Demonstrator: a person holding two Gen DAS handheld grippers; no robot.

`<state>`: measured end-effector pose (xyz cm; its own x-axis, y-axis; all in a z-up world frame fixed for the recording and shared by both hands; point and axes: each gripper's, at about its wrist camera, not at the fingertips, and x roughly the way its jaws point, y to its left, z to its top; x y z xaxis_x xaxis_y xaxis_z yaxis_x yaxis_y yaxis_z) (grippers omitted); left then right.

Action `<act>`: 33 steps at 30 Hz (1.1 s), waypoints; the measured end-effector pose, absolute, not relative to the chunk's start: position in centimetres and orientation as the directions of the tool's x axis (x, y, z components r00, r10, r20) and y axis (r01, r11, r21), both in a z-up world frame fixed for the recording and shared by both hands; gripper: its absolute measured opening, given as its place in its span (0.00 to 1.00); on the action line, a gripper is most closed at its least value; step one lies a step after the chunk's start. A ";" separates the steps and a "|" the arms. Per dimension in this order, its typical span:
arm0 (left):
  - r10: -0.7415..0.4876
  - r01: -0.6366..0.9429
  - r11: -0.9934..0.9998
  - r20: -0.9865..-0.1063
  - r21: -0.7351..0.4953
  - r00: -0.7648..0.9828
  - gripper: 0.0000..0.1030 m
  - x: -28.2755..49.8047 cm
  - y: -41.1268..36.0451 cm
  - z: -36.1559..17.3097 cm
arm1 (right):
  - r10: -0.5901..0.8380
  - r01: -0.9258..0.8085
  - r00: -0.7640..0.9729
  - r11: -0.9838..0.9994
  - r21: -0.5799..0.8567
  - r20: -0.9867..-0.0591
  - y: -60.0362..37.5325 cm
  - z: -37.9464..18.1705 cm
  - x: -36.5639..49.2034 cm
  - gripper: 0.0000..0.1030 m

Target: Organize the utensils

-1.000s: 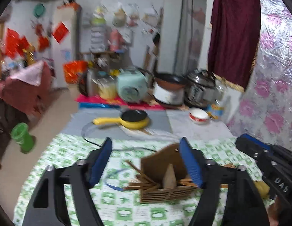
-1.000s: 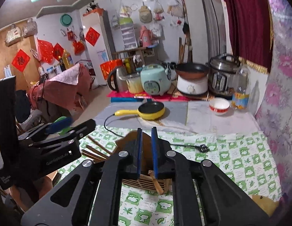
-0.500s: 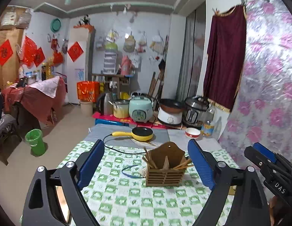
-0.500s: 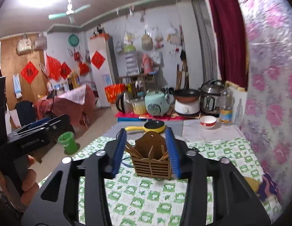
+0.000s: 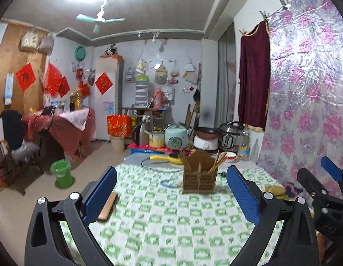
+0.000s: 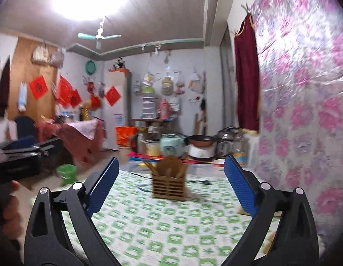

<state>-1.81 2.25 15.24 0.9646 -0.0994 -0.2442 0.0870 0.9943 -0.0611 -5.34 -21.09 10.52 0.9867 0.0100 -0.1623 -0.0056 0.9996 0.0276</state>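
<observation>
A slatted wooden utensil holder [image 5: 199, 180] stands upright on the green-checked tablecloth [image 5: 162, 219], with chopsticks [image 5: 219, 161] sticking out of its top. It also shows in the right wrist view [image 6: 169, 184], blurred. My left gripper [image 5: 171, 197] is open and empty, well back from the holder. My right gripper [image 6: 170, 188] is open and empty, also well back; it shows at the right edge of the left wrist view [image 5: 322, 190]. A flat wooden utensil [image 5: 108, 204] lies on the cloth by my left gripper's left finger.
A yellow pan [image 5: 169, 158], a black cord [image 6: 200, 181], a bowl [image 5: 230, 155] and cookers [image 5: 229, 136] stand behind the holder. A floral-covered wall [image 5: 304, 115] borders the table on the right. A green bin [image 5: 61, 173] stands on the floor at left. Yellow cloth [image 5: 275, 190] lies at right.
Both grippers have pulled back and up from the holder, which now looks far smaller. My right gripper has gone from shut to wide open. Chopsticks now stand in the holder.
</observation>
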 end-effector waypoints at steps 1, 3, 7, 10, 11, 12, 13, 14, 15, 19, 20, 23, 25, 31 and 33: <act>-0.096 0.077 0.994 -0.262 -0.084 0.960 0.95 -1.6 2.7 14.0 | -0.011 0.012 0.986 1.000 0.010 -0.168 -20.7 9.6 -5.2 0.90; -0.090 0.057 0.992 -0.327 -0.110 0.941 0.95 -0.1 3.1 11.1 | -0.045 0.048 0.977 0.999 0.005 -0.209 -20.5 7.2 -4.2 0.90; -0.057 0.023 0.996 -0.432 -0.084 0.900 0.95 3.2 3.3 6.2 | -0.047 0.067 0.944 0.997 0.049 -0.327 -21.2 3.3 -0.3 0.91; -0.035 0.015 0.999 -0.471 -0.047 0.881 0.95 5.1 2.9 3.4 | -0.036 0.054 0.919 0.998 0.036 -0.393 -21.0 0.2 2.1 0.94; -0.019 0.008 1.000 -0.482 -0.026 0.876 0.95 5.8 2.6 2.4 | -0.037 0.050 0.912 0.999 0.019 -0.408 -20.7 -0.6 2.8 0.94; -0.006 0.003 1.000 -0.493 -0.007 0.870 0.95 6.5 2.2 1.7 | -0.041 0.048 0.906 0.999 0.005 -0.421 -20.4 -1.3 3.3 0.94; 0.002 0.001 1.000 -0.501 0.007 0.865 0.95 6.9 1.9 1.0 | -0.045 0.047 0.902 0.999 -0.005 -0.429 -20.2 -1.9 3.7 0.94; 0.010 0.000 1.000 -0.510 0.020 0.860 0.95 7.4 1.7 0.4 | -0.050 0.049 0.895 0.999 -0.014 -0.443 -20.1 -2.6 4.3 0.94; 0.017 -0.002 1.000 -0.517 0.030 0.856 0.95 7.9 1.6 -0.2 | -0.052 0.051 0.887 0.999 -0.014 -0.459 -20.2 -3.2 4.8 0.94; 0.030 -0.010 0.999 -0.525 0.041 0.851 0.95 9.3 1.0 -1.4 | -0.060 0.073 0.860 0.997 0.006 -0.507 -21.1 -5.0 6.4 0.94; 0.031 -0.010 0.999 -0.522 0.043 0.852 0.95 9.6 0.8 -1.5 | -0.071 0.088 0.856 0.996 0.009 -0.513 -21.5 -5.3 6.6 0.94; 0.037 -0.010 0.998 -0.512 0.055 0.858 0.95 10.1 0.1 -1.6 | -0.082 0.109 0.848 0.994 0.020 -0.523 -22.1 -5.9 7.0 0.94; 0.037 -0.005 0.998 -0.511 0.063 0.859 0.95 10.6 -0.4 -1.5 | -0.077 0.112 0.845 0.993 0.035 -0.530 -22.4 -6.2 7.4 0.94; 0.045 -0.012 0.998 -0.498 0.069 0.866 0.95 11.8 -0.7 -0.8 | -0.062 0.108 0.845 0.993 0.056 -0.531 -22.6 -5.6 8.5 0.94; 0.051 -0.016 0.997 -0.495 0.075 0.867 0.95 12.4 -0.7 -0.6 | -0.068 0.110 0.850 0.993 0.050 -0.523 -22.6 -5.1 9.0 0.94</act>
<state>12.41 -0.73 -0.56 0.8672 0.0509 -0.4953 -0.0158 0.9971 0.0749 9.03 -22.62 -5.07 0.8498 -0.0679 -0.5227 0.1100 0.9927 0.0499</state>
